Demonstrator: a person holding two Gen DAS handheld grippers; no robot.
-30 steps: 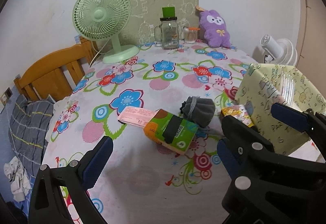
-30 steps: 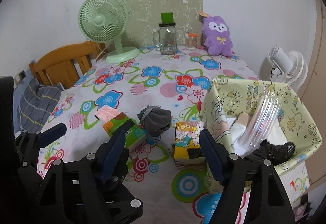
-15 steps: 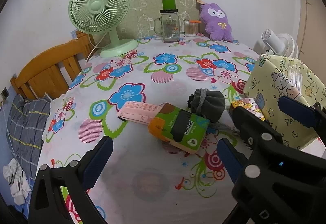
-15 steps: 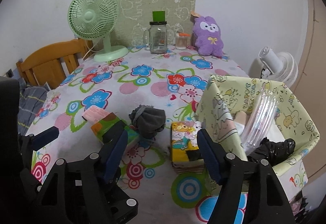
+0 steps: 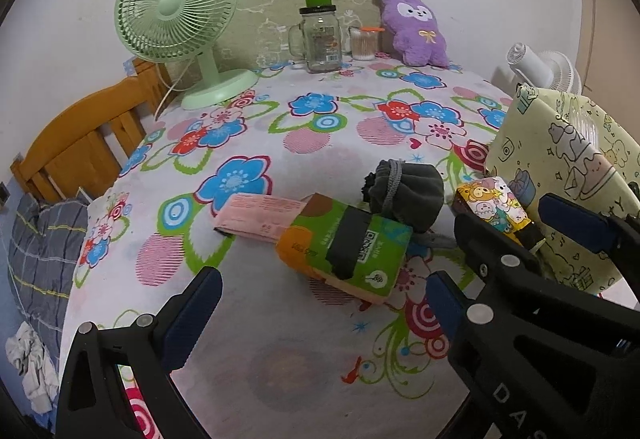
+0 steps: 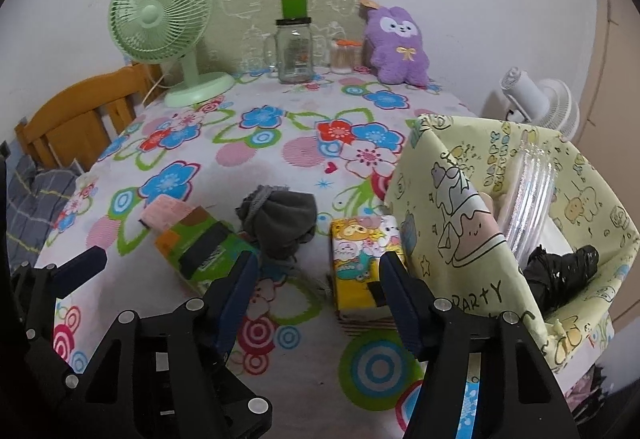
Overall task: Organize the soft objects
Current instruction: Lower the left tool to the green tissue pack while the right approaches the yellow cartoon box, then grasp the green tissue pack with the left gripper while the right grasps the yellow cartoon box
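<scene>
Your right gripper (image 6: 316, 291) is closing on nothing yet; centre it over the yellow tissue pack (image 6: 362, 259) beside the basket (image 6: 472, 223). Your left gripper (image 5: 320, 303) hangs open near the green pack (image 5: 348, 247).

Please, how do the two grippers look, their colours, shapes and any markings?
Both are alike. The left gripper has a black plastic frame of angular, triangular struts with silver round rivets and dark blue pads on its fingers. The right gripper has the same build. White letters are printed on its frame; no cables or sleeves show.
</scene>
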